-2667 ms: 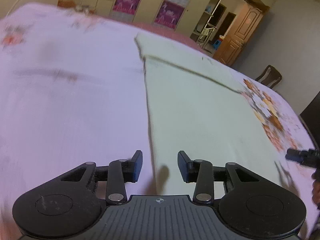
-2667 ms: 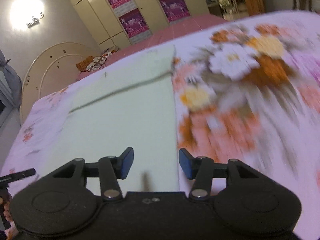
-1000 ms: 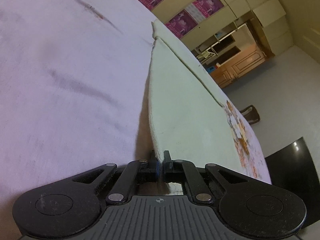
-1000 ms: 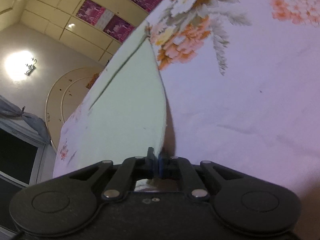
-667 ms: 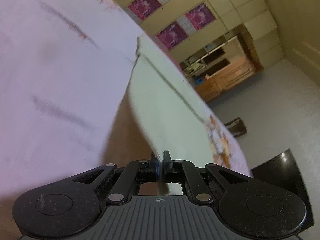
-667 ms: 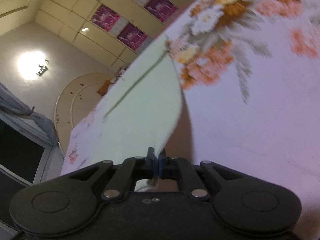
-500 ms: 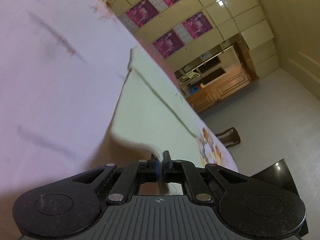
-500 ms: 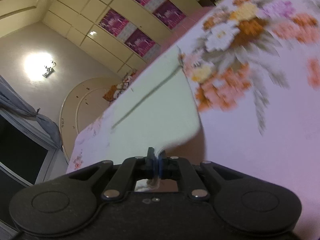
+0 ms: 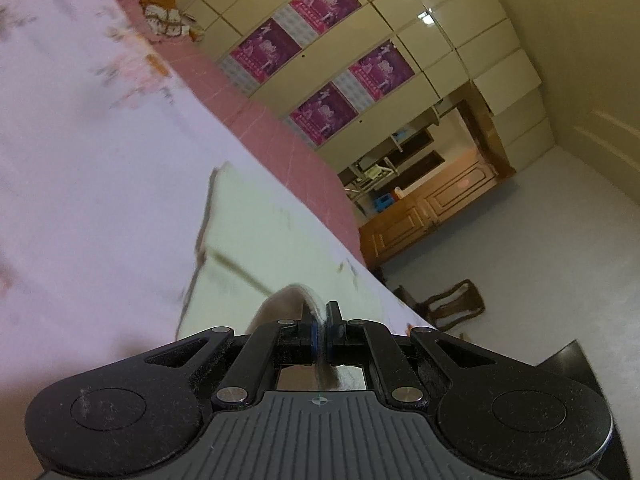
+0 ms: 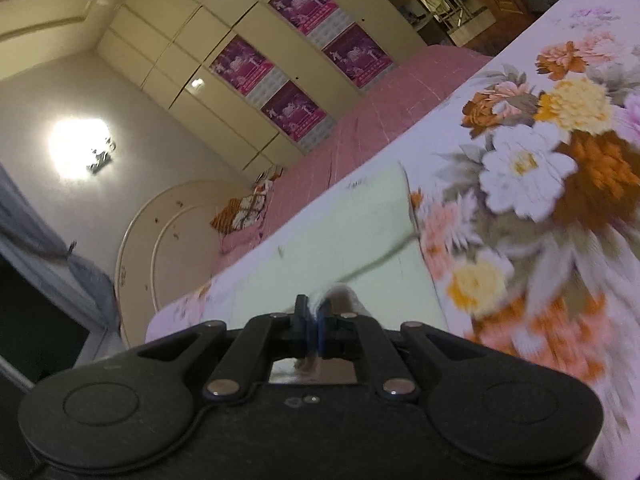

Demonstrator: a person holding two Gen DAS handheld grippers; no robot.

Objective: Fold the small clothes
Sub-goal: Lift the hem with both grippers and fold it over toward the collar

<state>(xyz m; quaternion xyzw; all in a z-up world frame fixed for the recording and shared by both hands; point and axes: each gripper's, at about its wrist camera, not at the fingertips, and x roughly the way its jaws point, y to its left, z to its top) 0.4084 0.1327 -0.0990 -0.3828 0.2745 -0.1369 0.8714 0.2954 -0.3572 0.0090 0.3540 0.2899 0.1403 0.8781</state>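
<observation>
A pale green garment lies flat on the bed, also seen in the right wrist view. My left gripper is shut on the garment's near left corner, which curls up over the rest of the cloth. My right gripper is shut on the near right corner, lifted the same way. A dark fold line crosses the garment ahead of both grippers. The cloth between the two held corners is hidden below the gripper bodies.
The bed sheet is pale lilac with a large flower print on the right. A pink cover and a patterned cushion lie at the far end. Wardrobes and a chair stand beyond.
Both grippers closed on the garment's near corners, then lifted and carried them forward over the cloth; the near part now folds over toward the far end.
</observation>
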